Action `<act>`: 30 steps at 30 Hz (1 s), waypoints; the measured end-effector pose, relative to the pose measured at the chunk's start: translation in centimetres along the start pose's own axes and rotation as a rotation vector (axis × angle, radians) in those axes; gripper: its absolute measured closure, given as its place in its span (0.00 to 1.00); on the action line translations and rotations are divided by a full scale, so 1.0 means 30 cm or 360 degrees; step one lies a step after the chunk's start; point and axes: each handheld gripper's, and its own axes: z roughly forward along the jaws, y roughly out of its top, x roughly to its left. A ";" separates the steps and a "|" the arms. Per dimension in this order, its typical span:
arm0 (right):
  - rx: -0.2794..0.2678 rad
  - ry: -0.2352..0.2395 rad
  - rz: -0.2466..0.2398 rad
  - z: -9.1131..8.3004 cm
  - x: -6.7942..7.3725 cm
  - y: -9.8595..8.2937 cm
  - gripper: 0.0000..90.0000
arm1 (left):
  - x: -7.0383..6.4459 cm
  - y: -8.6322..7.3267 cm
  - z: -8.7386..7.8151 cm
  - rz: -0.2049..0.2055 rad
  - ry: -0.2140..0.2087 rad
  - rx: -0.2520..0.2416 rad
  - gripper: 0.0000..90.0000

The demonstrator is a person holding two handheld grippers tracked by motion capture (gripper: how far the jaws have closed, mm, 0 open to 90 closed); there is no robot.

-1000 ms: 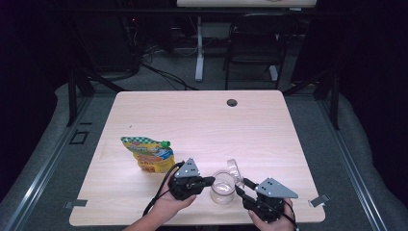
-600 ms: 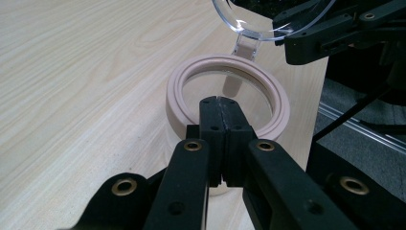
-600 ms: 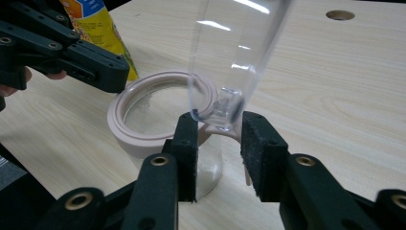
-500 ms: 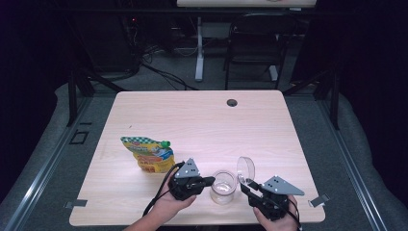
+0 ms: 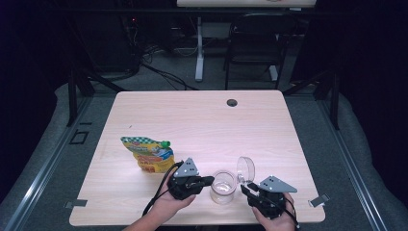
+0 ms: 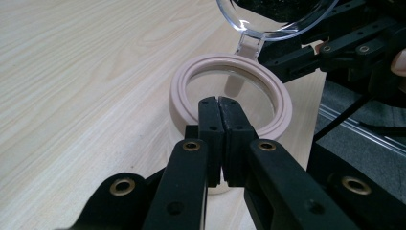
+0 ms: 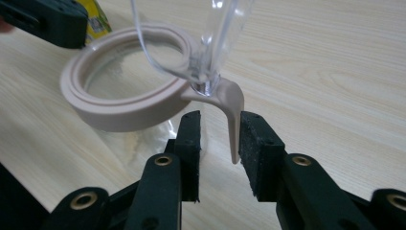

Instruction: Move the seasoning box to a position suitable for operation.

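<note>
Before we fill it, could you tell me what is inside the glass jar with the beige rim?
The jar looks empty: through its open mouth I see clear glass. The left gripper covers the near rim.

Left gripper (image 5: 208,181) fingers pressed together; right gripper (image 5: 246,189) fingers parted.

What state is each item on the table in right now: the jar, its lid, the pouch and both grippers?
Glass jar: upright on the table, open at the top.
Clear flip lid: swung up, standing on its hinge.
Beige rim ring: seated on the jar mouth.
Beige latch tab: hanging down between the right fingers, not pinched.
Snack pouch: lying on the table, green cap on.
Left gripper: shut, fingers over the rim.
Right gripper: open.
</note>
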 end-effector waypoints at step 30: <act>0.0012 0.0085 0.0013 0.139 -0.075 0.083 0.95 | 0.033 -0.092 -0.157 -0.0120 0.0224 -0.0049 0.95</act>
